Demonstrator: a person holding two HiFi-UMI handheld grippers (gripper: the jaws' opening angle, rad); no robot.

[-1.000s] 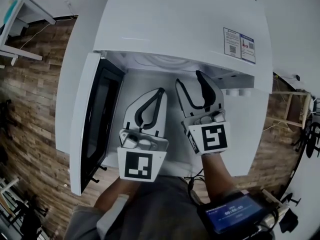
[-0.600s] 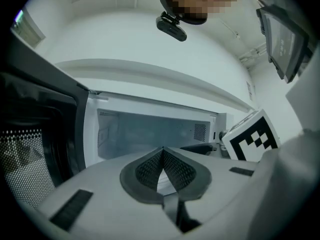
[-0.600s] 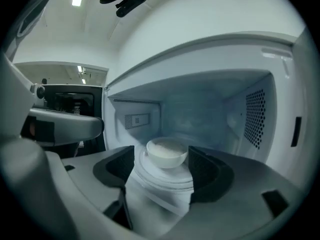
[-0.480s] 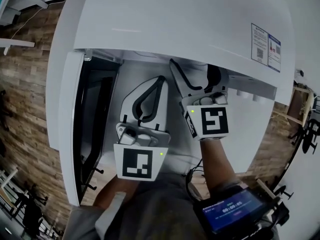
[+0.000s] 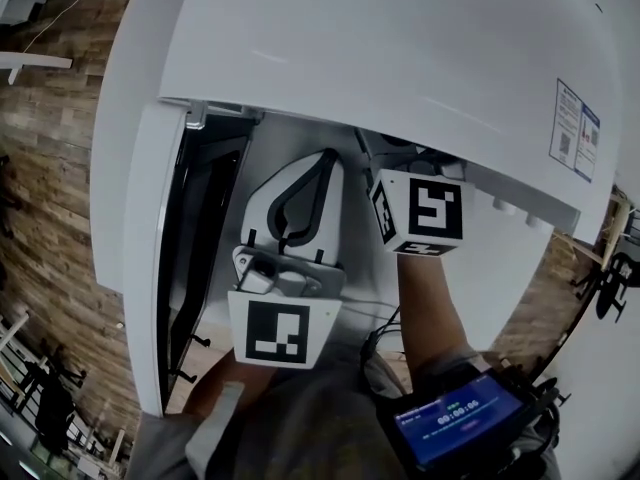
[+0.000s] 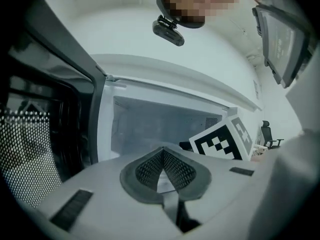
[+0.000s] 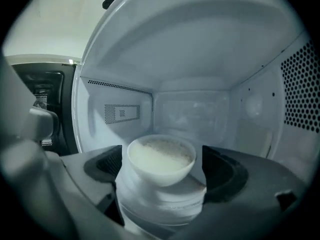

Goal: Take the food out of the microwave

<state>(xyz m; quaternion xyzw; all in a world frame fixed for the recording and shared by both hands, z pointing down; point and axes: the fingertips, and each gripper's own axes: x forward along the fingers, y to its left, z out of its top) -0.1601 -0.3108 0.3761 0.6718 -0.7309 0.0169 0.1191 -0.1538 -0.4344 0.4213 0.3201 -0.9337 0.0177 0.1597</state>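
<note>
Half done, maybe? White microwave oven [image 5: 380, 48] stands open, small white bowl of pale food [image 7: 160, 159] sits inside.

Re: Right tongs [image 7: 162, 171] just spread wide around it, no grip yet; left tongs [image 6: 162, 151] pinched together, empty.

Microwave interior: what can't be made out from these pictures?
- Right gripper view: the bowl holds something white, too blurred to name; what it stands on is blurred too.
- Head view: the top of the microwave hides the bowl and most of the inside.
- Left gripper view: the left gripper, jaws shut, covers much of the inside; the bowl cannot be made out.
</note>
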